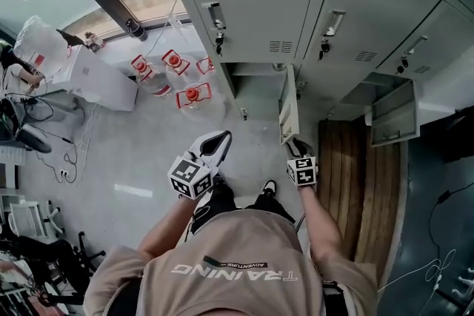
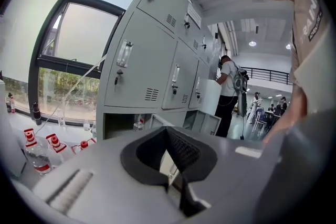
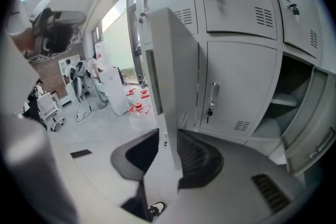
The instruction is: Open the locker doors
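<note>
1. Right gripper (image 3: 169,150): jaws were clamped on the edge of the lower locker door (image 3: 176,65), which stood swung open.
2. Left gripper (image 2: 168,139): jaws were pressed together, holding nothing, clear of the lockers (image 2: 147,60).

Cut off by the head view's top edge: tall grey metal locker bank (image 1: 252,4). Partly hidden behind open grey metal locker door (image 1: 287,109): right gripper (image 1: 295,145) tips. Too small to make out in left gripper view: distant people (image 2: 256,104).
</note>
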`<state>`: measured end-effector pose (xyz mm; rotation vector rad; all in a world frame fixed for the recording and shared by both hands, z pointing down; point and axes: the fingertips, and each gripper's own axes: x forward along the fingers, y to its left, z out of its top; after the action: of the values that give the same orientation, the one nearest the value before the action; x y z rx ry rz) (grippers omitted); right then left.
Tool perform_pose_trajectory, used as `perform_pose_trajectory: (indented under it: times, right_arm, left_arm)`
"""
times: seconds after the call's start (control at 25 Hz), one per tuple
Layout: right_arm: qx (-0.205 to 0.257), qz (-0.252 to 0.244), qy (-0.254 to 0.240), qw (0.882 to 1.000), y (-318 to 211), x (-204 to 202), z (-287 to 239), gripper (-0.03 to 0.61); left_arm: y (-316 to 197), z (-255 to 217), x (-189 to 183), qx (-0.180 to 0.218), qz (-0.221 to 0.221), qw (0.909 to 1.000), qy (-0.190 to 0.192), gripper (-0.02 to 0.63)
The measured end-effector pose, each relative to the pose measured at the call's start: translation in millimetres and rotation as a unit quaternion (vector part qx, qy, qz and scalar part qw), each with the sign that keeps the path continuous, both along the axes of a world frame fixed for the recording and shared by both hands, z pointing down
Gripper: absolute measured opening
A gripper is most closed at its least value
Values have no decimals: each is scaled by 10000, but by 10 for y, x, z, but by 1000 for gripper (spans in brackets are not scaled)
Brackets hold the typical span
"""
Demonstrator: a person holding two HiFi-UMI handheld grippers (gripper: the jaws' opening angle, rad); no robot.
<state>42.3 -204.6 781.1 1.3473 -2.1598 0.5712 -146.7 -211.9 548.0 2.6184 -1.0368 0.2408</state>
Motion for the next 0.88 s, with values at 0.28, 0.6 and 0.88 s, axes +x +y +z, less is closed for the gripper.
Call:
perform_pose_trajectory:
  times: [0.28, 0.6, 0.88]
  right_arm:
    - [387, 229, -267, 9986, 550, 56, -382, 53]
    - [1021, 68, -942, 9903, 1283, -563, -1525, 12]
    - [1832, -175, -917, 9786, 1621, -1059, -2469, 12]
  left_arm:
    - [480, -43, 146, 146, 13, 9998, -113, 6]
    - [1061, -196, -40, 503, 288, 9983, -9, 6]
    - [1419, -319, -111, 980, 601, 9933, 86, 6]
